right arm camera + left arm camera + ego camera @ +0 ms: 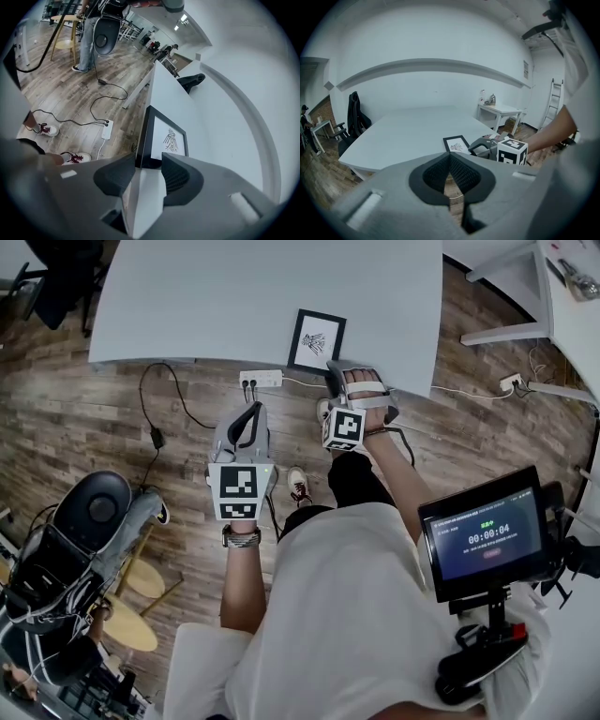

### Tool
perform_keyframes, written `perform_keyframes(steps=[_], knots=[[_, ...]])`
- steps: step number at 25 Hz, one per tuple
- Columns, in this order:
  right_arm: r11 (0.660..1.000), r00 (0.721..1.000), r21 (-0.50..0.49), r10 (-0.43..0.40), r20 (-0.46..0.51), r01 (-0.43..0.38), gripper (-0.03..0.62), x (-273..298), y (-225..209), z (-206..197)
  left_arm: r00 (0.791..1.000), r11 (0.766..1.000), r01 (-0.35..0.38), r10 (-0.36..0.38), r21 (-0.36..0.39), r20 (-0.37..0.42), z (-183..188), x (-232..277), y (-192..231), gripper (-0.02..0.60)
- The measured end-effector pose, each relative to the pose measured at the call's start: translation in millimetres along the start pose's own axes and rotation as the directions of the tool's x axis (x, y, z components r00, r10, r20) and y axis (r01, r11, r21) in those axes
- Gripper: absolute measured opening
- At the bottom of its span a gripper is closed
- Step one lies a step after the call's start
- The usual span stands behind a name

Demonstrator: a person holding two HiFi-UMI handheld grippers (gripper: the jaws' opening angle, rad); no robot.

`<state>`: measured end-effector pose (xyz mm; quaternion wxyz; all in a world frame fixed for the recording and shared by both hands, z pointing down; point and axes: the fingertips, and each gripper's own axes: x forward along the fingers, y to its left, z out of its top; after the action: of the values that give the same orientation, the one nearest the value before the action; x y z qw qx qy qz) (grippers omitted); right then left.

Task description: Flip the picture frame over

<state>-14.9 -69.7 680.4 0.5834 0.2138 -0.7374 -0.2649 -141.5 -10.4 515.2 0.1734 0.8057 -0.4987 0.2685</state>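
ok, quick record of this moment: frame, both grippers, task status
frame: flat on table, picture side up, near the front edge
right gripper: jaws apart, tips at the frame's near edge, no grip showing
left gripper: jaws together, empty, held short of the table, away from the frame
other: power strip below the table edge
task status: frame not yet flipped
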Motion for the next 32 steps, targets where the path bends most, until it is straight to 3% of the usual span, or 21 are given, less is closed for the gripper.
perform_keyframes(steps=[12, 17, 32], knots=[[0.989, 0.991, 0.075, 0.129, 0.031, -0.131, 0.155, -22, -13, 5, 1.0, 1.0, 0.005, -0.005, 0.009, 0.017, 8, 4, 2, 0.003], [0.977, 0.983, 0.113, 0.175, 0.061, -0.181, 0.142, -52, -40, -17, 1.0, 1.0, -0.003, 0.003, 0.027, 0.012, 36, 3, -22, 0.003], [0.934, 0.946, 0.164, 0.302, 0.119, -0.319, 0.098, -68, -102, -18, 1.0, 0.998, -0.004, 0.002, 0.055, 0.029, 75, 30, -11, 0.003]])
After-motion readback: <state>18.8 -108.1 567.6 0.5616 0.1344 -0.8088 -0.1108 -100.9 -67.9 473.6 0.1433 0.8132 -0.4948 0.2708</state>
